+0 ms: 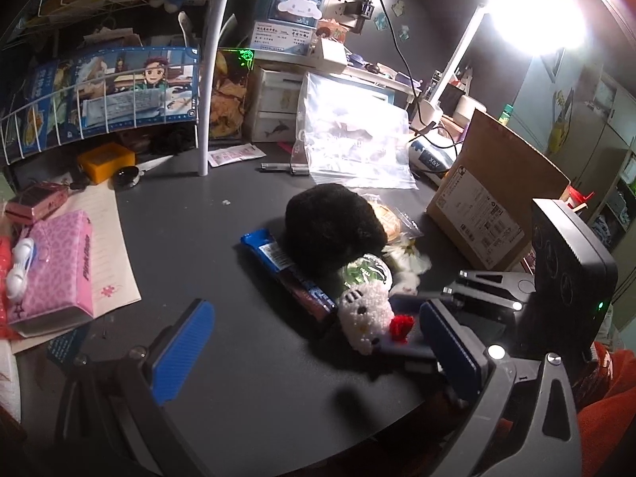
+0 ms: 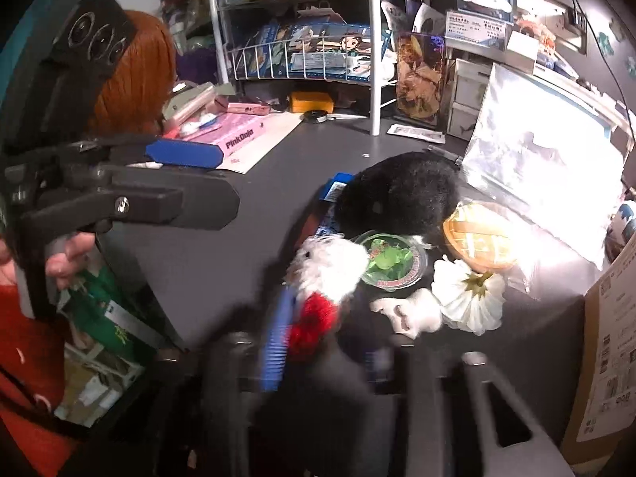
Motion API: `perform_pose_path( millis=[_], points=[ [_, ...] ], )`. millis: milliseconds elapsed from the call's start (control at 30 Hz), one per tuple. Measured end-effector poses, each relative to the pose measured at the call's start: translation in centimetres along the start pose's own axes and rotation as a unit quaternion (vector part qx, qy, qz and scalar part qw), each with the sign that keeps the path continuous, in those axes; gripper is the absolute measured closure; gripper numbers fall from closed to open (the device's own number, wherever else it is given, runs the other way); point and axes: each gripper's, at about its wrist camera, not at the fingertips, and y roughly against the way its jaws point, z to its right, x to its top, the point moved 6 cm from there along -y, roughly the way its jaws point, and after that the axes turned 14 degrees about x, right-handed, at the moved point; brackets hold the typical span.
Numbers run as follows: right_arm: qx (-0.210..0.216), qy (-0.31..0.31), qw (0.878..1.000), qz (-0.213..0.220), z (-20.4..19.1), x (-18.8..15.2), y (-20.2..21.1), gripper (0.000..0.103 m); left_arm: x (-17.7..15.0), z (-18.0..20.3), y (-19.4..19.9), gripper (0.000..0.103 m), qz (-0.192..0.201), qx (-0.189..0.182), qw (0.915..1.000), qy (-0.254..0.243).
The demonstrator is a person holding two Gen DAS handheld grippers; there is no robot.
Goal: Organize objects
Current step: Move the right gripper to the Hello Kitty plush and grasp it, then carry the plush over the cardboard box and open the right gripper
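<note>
A white crochet cat toy (image 1: 363,314) with a red bow (image 1: 401,326) lies on the dark table (image 1: 246,357), next to a blue snack bar (image 1: 278,260) and a black fluffy lump (image 1: 334,230). In the right wrist view the cat toy (image 2: 328,266) sits between the blurred fingers of my right gripper (image 2: 324,351). The blue left pad (image 2: 274,342) is beside the bow, and the jaws stand apart without squeezing. My left gripper (image 1: 316,351) is open wide over bare table just left of the toy, with nothing between its pads.
A lidded cup of greens (image 2: 391,260), a white flower (image 2: 471,294), a bagged waffle (image 2: 477,238) and a small white plush (image 2: 409,312) crowd the toy. A cardboard box (image 1: 489,206) stands right, zip bags (image 1: 349,135) behind, a pink tissue pack (image 1: 55,266) left, a wire rack (image 1: 99,95) at the back.
</note>
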Motion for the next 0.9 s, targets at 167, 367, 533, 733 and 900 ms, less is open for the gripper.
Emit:
perform_pose_path(
  millis=[167, 367, 533, 733, 900],
  points=[
    [-0.022, 0.009, 1.0, -0.012, 0.1, 0.0, -1.5, 0.05, -0.5, -0.2, 0.0, 0.001, -0.009, -0.007, 0.9999, 0.01],
    [-0.024, 0.013, 1.0, -0.012, 0.2, -0.2, -1.6, 0.077, -0.8, -0.5, 0.4, 0.001, -0.018, -0.01, 0.9997, 0.01],
    [0.018, 0.01, 1.0, 0.004, -0.6, 0.7, 0.7, 0.077, 0.1, 1.2, 1.2, 0.001, -0.022, -0.059, 0.9981, 0.001],
    [0.06, 0.031, 0.997, 0.039, -1.7, 3.8, 6.1, 0.077, 4.0, 5.4, 3.5, 0.021, 0.004, -0.099, 0.9941, -0.042],
    [0.05, 0.056, 0.995, 0.072, -1.1, 6.0, 12.1, 0.077, 8.7, 10.0, 5.9, 0.039, 0.039, -0.125, 0.9882, -0.08]
  ],
)
